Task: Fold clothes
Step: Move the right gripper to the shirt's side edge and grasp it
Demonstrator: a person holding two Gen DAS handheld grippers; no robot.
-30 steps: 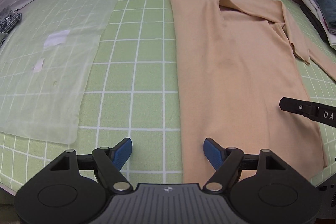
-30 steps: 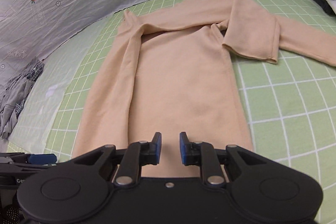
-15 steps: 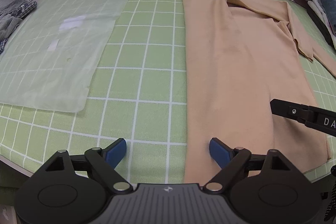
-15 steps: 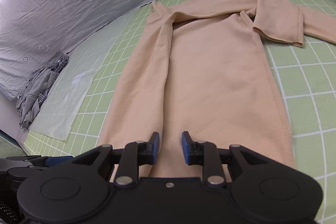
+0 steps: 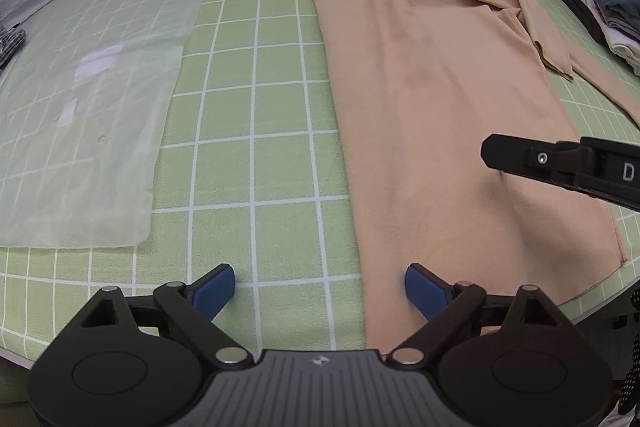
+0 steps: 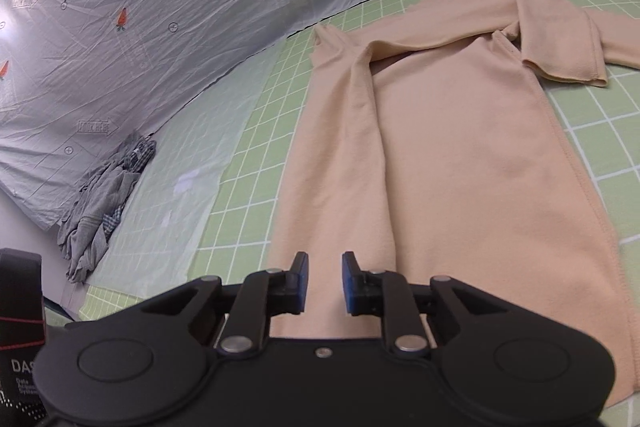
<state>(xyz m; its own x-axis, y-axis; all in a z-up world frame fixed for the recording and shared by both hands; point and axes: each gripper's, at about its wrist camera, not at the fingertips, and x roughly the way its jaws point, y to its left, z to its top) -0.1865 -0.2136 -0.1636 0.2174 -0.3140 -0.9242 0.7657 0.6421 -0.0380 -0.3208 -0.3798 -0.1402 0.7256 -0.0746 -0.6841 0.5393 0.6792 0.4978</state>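
Green checked matting (image 5: 260, 147) carries the peach long-sleeved top (image 5: 432, 131), lying flat ahead of both grippers with one sleeve already folded across. The left gripper (image 5: 320, 287) is opening wide, empty, its right pad over the hem's left edge. The right gripper (image 6: 324, 279) is closing on nothing, narrowly parted above the hem. Best to pinch both hem corners evenly before lifting.

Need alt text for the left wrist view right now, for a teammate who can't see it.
A peach long-sleeved garment lies flat on a green grid mat, with the left gripper opening over its near left edge. The right gripper's tip enters from the right.
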